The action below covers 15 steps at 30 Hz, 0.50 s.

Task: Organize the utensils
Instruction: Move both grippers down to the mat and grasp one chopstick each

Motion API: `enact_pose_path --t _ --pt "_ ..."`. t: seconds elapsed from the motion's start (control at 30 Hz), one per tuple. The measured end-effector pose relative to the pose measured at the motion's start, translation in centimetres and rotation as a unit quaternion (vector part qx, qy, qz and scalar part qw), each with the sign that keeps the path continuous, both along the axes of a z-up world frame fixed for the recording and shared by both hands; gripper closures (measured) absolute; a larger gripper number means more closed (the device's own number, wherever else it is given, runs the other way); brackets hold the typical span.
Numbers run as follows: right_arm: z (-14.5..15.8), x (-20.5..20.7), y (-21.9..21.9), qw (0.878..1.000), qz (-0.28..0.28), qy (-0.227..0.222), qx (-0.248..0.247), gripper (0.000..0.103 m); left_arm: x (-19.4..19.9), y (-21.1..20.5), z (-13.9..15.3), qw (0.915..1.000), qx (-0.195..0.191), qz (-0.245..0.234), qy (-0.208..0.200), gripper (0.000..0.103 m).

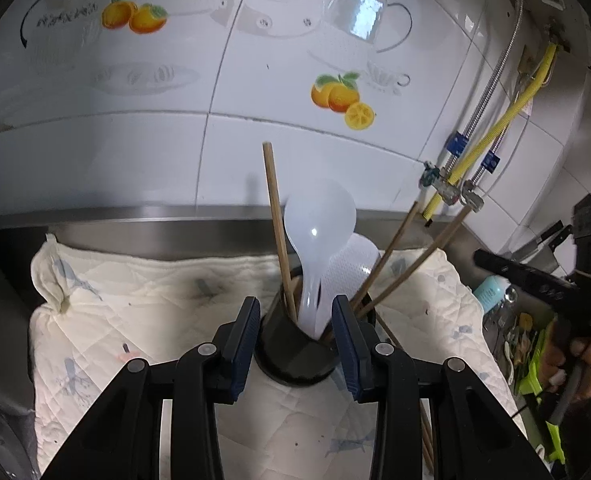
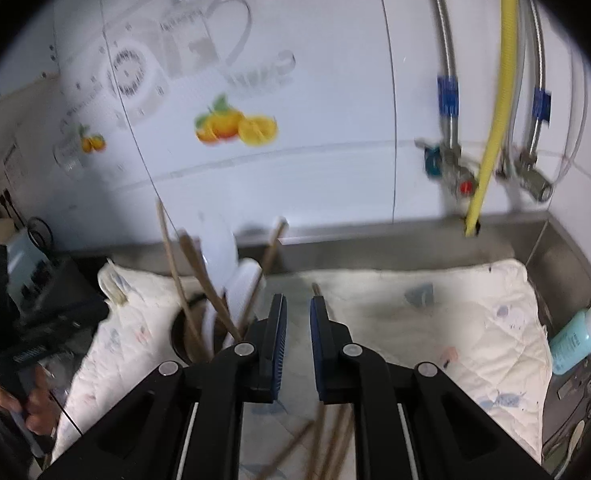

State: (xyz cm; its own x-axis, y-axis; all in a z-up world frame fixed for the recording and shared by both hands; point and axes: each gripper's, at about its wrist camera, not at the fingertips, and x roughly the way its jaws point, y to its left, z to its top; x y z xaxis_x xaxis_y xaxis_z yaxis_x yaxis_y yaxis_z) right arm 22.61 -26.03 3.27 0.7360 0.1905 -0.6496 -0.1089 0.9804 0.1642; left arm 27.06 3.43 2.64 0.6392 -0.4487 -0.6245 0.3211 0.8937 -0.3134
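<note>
Quilted cloth (image 1: 143,320) spreads under both my grippers. Left gripper (image 1: 295,316): fingers clamped on the black holder (image 1: 291,356), which stands upright between them with white spoons (image 1: 319,216) and chopsticks (image 1: 277,228) leaning out. Risk: squeeze off-centre and the holder tips, spilling everything. Right gripper (image 2: 298,312): fingers nearly together, nothing between; loose chopsticks (image 2: 327,440) lie below them. Risk: the thin sticks roll away on the soft cloth.

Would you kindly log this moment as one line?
left tongs: clamping black holder | right tongs: nearly closed, empty, above loose chopsticks | cloth: underneath
</note>
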Motion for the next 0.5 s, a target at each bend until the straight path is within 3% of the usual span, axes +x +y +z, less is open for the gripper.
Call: enact_pose_path --t 0.5 --pt "-8.8 7.1 0.9 0.99 0.1 0.102 -0.019 0.089 -0.9 -0.3 -3.4 0.9989 0.012 0.009 0.043 0.062"
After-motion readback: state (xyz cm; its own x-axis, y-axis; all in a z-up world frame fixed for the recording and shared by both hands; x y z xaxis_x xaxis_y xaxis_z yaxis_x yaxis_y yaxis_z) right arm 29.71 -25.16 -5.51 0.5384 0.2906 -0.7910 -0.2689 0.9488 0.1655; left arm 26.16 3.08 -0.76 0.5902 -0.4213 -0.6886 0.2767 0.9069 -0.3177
